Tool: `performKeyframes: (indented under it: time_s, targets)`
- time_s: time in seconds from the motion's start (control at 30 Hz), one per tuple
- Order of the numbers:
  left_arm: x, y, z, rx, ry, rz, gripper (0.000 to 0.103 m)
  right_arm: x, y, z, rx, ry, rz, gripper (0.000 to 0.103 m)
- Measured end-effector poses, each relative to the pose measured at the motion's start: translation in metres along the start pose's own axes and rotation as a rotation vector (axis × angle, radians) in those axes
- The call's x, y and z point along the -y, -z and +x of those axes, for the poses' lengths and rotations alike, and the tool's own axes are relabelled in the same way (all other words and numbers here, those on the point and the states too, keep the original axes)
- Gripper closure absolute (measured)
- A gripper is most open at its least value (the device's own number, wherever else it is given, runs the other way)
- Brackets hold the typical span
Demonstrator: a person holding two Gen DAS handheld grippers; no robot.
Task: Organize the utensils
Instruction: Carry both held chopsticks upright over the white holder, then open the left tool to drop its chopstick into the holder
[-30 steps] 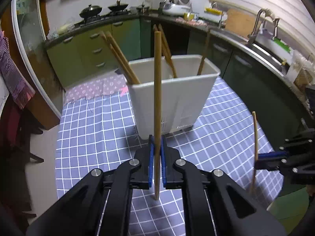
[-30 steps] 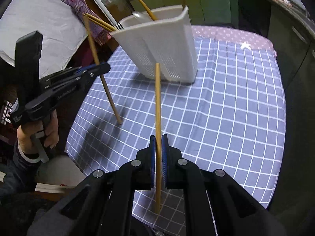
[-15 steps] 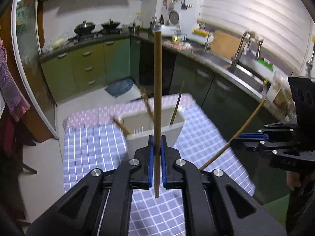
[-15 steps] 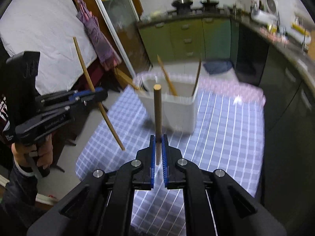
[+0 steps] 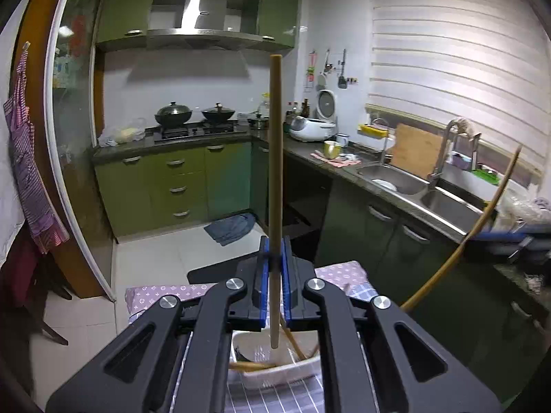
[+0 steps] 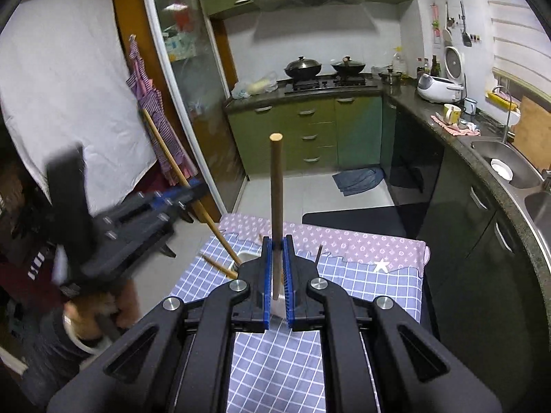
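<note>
Pinching a wooden chopstick [image 5: 275, 179] between its blue pads, the left hand-held gripper [image 5: 274, 258] holds the stick upright, long axis vertical, lower tip hanging just above the open white utensil basket [image 5: 275, 370]. Other chopsticks [image 5: 292, 340] lean inside that basket, which stands on the checked tablecloth [image 6: 344, 289] of the counter. The right hand-held gripper [image 6: 276, 251] is likewise clamped on a second chopstick [image 6: 276, 206], also near vertical, blunt end up, lower end over the basket. From the left wrist view this second stick slants up to the right.
</note>
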State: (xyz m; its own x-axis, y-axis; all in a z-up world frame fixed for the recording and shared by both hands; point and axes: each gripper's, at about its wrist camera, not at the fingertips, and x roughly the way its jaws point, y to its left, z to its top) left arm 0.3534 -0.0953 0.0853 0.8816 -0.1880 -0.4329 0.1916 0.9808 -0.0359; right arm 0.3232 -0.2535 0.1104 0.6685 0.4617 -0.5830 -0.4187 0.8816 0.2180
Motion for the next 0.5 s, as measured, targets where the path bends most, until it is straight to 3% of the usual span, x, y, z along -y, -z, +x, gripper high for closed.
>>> performKeyframes:
  time_s: [0.33,0.43,0.5]
  targets:
    - [-0.006,0.050,0.053,-0.119,-0.027,-0.002,0.095,0.014,-0.010,0.042,-0.040,0.000,0.017,0.096]
    - [-0.006,0.060,0.053,-0.116,-0.032,0.006,0.072,0.017,-0.010,0.054,-0.051,0.008,0.028,0.096]
    - [-0.004,0.063,0.046,-0.093,-0.044,0.018,0.069,0.019,-0.011,0.061,-0.053,0.014,0.029,0.096]
